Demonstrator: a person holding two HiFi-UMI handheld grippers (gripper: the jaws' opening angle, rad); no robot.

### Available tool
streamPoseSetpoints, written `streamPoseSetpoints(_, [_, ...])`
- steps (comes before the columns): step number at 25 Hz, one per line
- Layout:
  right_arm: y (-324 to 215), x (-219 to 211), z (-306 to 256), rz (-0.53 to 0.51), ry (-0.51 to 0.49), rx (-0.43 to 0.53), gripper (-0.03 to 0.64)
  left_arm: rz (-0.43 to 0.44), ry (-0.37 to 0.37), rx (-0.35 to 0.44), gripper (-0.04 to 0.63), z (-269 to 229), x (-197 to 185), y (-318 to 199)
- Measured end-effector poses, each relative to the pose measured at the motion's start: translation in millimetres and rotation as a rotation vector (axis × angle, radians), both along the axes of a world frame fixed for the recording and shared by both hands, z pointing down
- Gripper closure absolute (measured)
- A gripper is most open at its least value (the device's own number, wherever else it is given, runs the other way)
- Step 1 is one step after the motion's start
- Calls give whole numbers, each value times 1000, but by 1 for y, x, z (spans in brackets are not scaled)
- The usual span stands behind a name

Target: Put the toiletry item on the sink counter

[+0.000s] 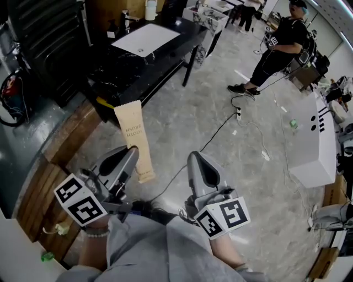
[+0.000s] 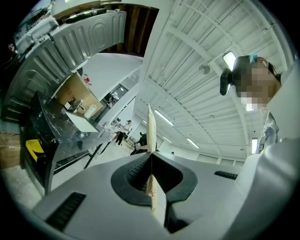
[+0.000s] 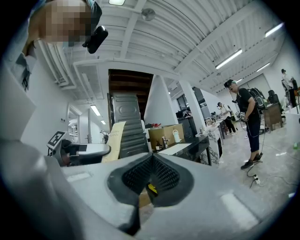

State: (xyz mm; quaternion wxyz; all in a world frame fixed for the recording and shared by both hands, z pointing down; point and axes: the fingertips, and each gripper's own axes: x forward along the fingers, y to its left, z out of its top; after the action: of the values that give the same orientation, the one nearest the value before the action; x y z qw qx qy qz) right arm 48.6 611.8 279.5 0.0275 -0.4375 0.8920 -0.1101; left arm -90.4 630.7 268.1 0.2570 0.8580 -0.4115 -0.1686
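Observation:
A tan paper toothbrush packet (image 1: pixel 134 139) stands upright, gripped at its lower part by my left gripper (image 1: pixel 132 152), which is shut on it. The left gripper view shows the packet edge-on (image 2: pixel 151 126) between the closed jaws of the left gripper (image 2: pixel 151 157). My right gripper (image 1: pixel 194 157) is beside it to the right, shut with nothing held. From the right gripper view the packet (image 3: pixel 114 140) is at the left, beyond the closed right gripper (image 3: pixel 151 157). The black sink counter (image 1: pixel 127 74) with a white basin (image 1: pixel 146 39) lies ahead, apart from both grippers.
A wooden ledge (image 1: pixel 60 148) runs along the left. A person (image 1: pixel 278 47) stands at the far right by a cable (image 1: pixel 237 113) on the grey floor. A white table (image 1: pixel 314 143) is at the right. A bottle (image 1: pixel 150 8) stands behind the basin.

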Motion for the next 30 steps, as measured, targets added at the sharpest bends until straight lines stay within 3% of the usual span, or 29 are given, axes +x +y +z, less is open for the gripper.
streamPoseSetpoints(20, [12, 95, 17, 194, -7, -10, 620, 154, 8, 29, 588, 7, 82, -22])
streamPoseSetpoints(30, [-31, 95, 22, 228, 25, -4, 618, 188, 32, 44, 588, 15, 85, -74])
